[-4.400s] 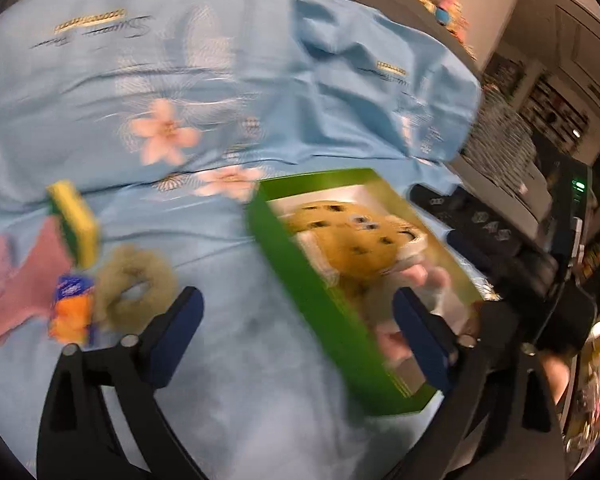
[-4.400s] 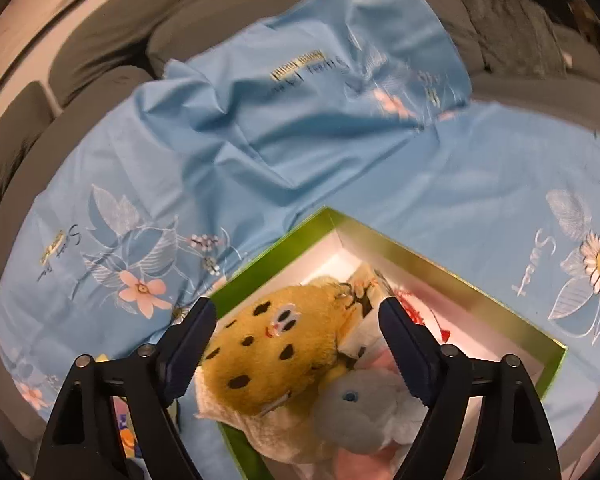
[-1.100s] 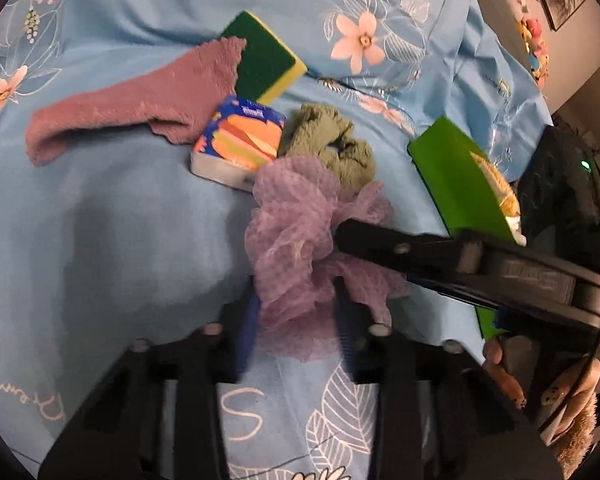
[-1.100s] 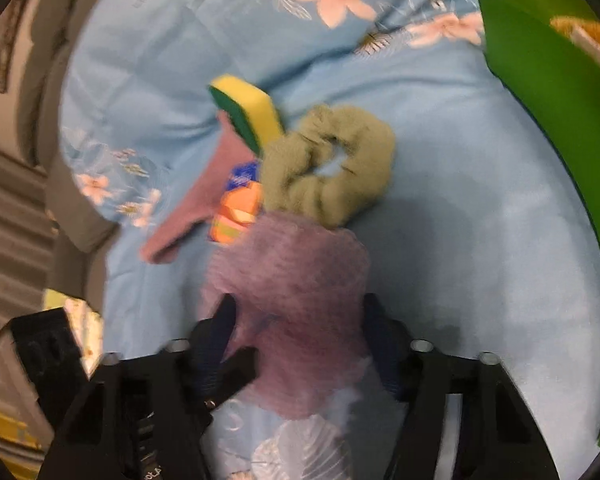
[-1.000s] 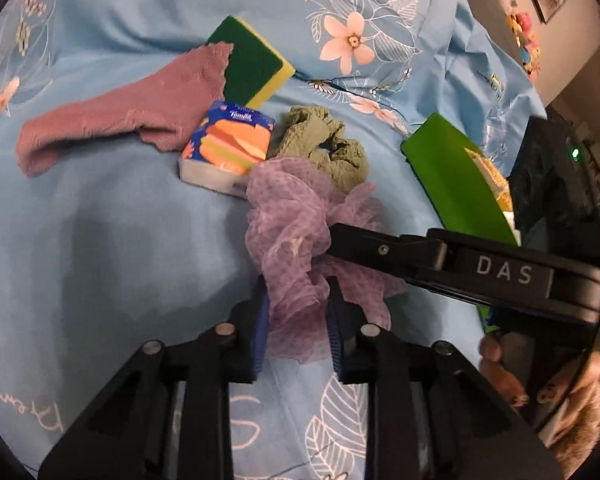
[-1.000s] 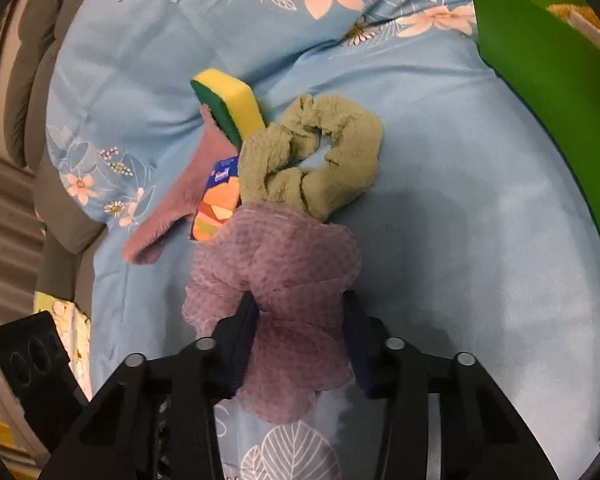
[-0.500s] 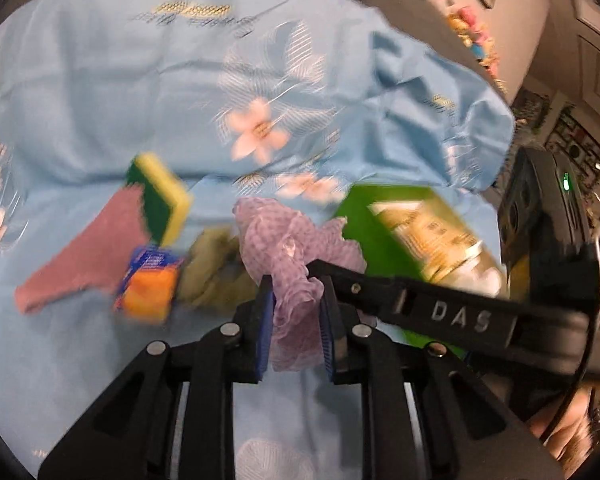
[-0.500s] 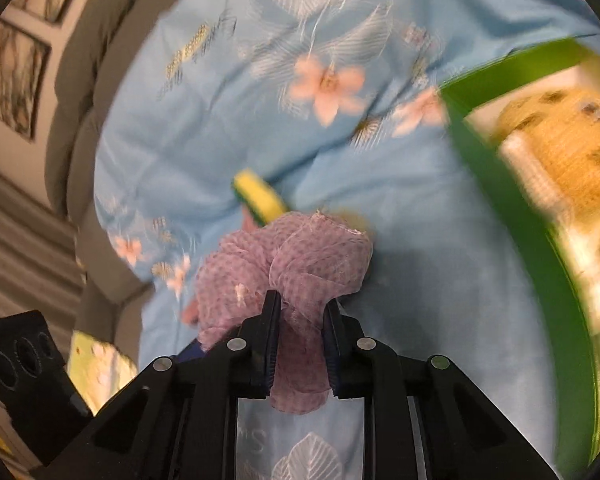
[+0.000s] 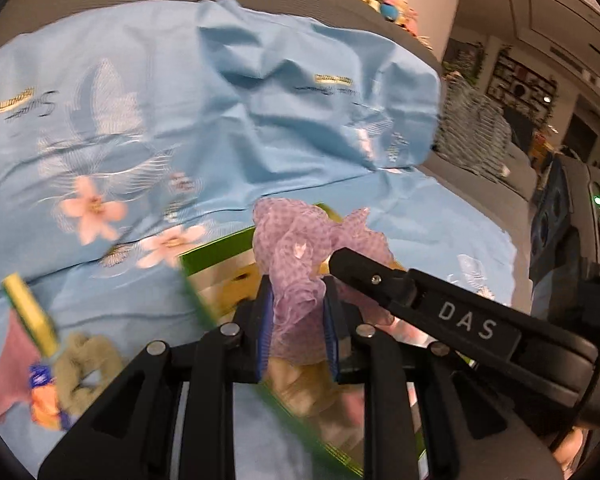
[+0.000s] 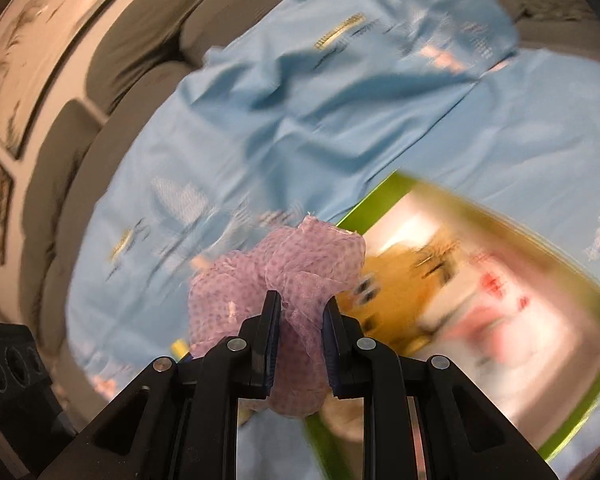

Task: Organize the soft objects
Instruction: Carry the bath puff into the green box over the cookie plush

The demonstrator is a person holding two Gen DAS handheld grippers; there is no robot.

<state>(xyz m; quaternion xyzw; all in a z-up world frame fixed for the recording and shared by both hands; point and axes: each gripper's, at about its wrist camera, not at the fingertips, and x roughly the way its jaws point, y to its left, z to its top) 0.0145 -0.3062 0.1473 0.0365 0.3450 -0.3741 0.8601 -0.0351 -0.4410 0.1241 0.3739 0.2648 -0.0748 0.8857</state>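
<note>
Both grippers are shut on one purple mesh scrunchie (image 9: 296, 256). My left gripper (image 9: 298, 332) pinches its lower part, and the right gripper's black finger crosses in front from the right. In the right wrist view my right gripper (image 10: 299, 340) holds the same scrunchie (image 10: 284, 272) in the air over the near left edge of the green box (image 10: 572, 424). The box (image 9: 216, 248) holds a yellow spotted plush (image 10: 404, 276) and pink and white soft toys.
On the blue floral sheet (image 9: 180, 100) at lower left lie a yellow-green sponge (image 9: 30, 316), a pink cloth (image 9: 10, 364), an orange tissue pack (image 9: 44, 404) and an olive scrunchie (image 9: 84, 368). Grey sofa cushions (image 10: 140, 40) rise behind. Shelves stand far right.
Both grippers closed on the purple scrunchie, lifted it off the sheet and carried it right, from beside the olive scrunchie to over the green box.
</note>
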